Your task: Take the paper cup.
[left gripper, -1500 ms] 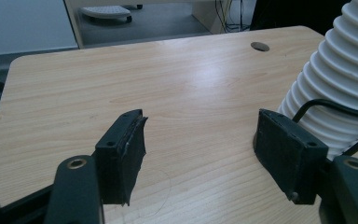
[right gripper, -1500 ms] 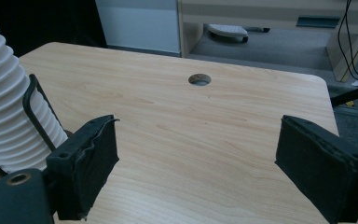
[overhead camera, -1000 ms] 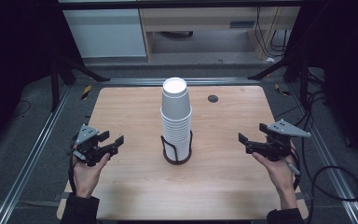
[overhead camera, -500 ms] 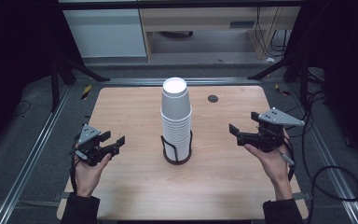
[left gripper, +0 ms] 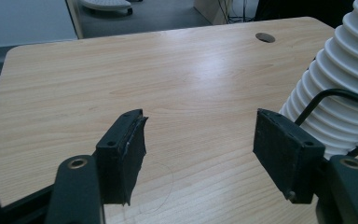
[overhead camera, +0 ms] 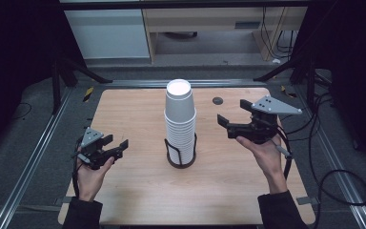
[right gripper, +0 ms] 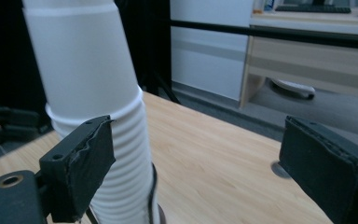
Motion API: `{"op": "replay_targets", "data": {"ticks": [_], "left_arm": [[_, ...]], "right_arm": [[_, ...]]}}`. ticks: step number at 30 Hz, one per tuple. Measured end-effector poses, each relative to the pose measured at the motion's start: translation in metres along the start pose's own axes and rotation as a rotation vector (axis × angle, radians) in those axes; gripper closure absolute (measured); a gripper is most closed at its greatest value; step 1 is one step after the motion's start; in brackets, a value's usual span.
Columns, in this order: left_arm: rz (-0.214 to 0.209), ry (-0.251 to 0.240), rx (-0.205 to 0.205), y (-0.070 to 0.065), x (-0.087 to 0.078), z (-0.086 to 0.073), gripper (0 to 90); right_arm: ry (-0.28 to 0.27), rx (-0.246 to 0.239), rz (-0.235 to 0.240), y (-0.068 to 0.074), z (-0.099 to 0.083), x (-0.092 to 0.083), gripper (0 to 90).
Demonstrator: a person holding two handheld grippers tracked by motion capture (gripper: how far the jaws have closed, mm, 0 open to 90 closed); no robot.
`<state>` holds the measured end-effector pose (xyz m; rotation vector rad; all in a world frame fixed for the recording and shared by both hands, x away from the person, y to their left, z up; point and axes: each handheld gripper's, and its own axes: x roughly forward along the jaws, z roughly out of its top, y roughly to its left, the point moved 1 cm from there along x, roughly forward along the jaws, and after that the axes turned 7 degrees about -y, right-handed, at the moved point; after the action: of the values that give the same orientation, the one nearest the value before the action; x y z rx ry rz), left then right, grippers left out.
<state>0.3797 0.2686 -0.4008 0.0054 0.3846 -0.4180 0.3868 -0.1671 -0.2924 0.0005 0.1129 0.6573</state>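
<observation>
Right hand-held gripper hangs raised beside the tall stack of white ribbed paper cups, jaws just opening wide and empty, likely to take the top cup. Its black wire holder steadies it mid-tabletop. Left hand-held gripper waits low, opening, empty.

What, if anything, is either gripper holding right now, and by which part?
Nothing is held. The left gripper and right gripper both stand open and empty, apart from the stack of white paper cups.

The tall stack of white paper cups in its black wire holder stands mid-tabletop, with bare wood open on either side.
</observation>
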Motion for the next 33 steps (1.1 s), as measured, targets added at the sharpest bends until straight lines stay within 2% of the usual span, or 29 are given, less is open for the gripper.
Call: {"op": "replay_targets", "data": {"ticks": [7, 12, 18, 33], "left_arm": [[-0.009, 0.002, -0.003, -0.001, 0.002, -0.002, 32.4], [-0.003, 0.008, 0.012, -0.001, 0.002, -0.003, 32.3], [-0.006, 0.012, 0.008, -0.001, 0.003, -0.003, 31.6], [-0.006, 0.011, -0.012, 0.001, 0.003, -0.005, 31.0]], "right_arm": [[-0.051, 0.033, 0.092, 0.019, 0.018, 0.019, 8.5], [-0.038, 0.015, 0.139, 0.037, 0.025, 0.039, 7.2], [-0.023, 0.006, 0.166, 0.05, 0.025, 0.06, 6.6], [-0.017, 0.022, 0.184, 0.06, 0.015, 0.094, 6.5]]}}
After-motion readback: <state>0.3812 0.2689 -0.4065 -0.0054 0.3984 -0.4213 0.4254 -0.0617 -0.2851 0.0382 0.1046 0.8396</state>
